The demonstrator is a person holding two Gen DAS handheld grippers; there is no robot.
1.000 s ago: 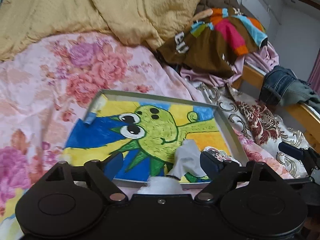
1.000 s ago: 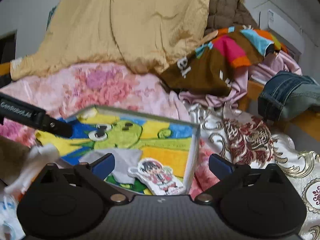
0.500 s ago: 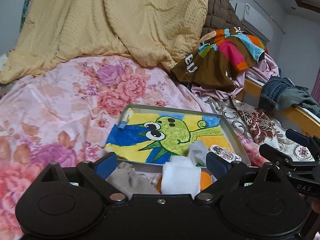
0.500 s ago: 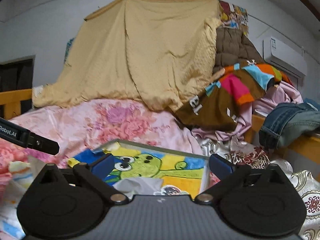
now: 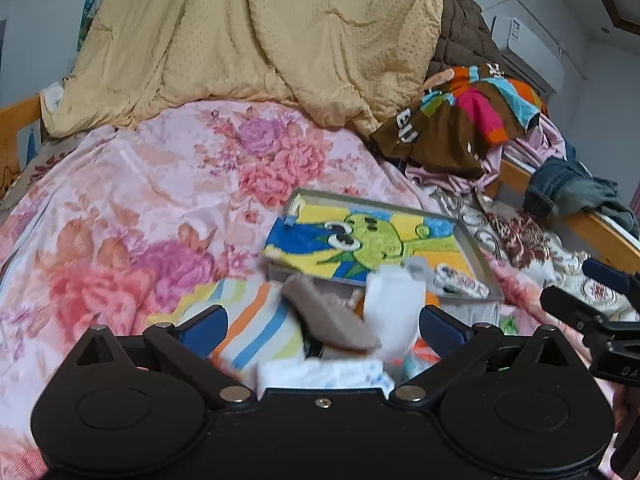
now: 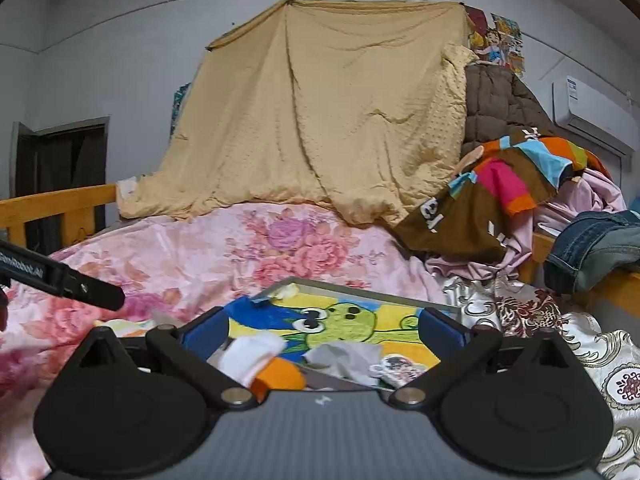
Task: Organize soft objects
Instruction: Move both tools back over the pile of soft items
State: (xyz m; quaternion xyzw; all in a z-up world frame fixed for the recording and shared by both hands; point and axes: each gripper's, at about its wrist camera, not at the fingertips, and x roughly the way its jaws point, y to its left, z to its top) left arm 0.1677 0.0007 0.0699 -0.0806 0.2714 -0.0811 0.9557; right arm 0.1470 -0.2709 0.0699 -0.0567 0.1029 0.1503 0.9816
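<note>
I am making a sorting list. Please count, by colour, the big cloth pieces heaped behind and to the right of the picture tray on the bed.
Tan blanket: 1
Dark brown quilted piece: 1
Brown garment with bright patches: 1
Pale pink crumpled cloth: 1
Blue denim: 1
Total: 5

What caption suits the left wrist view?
Left hand-held gripper, jaws opening and empty, above socks and cloths beside the frog-picture tray on a floral quilt.
</note>
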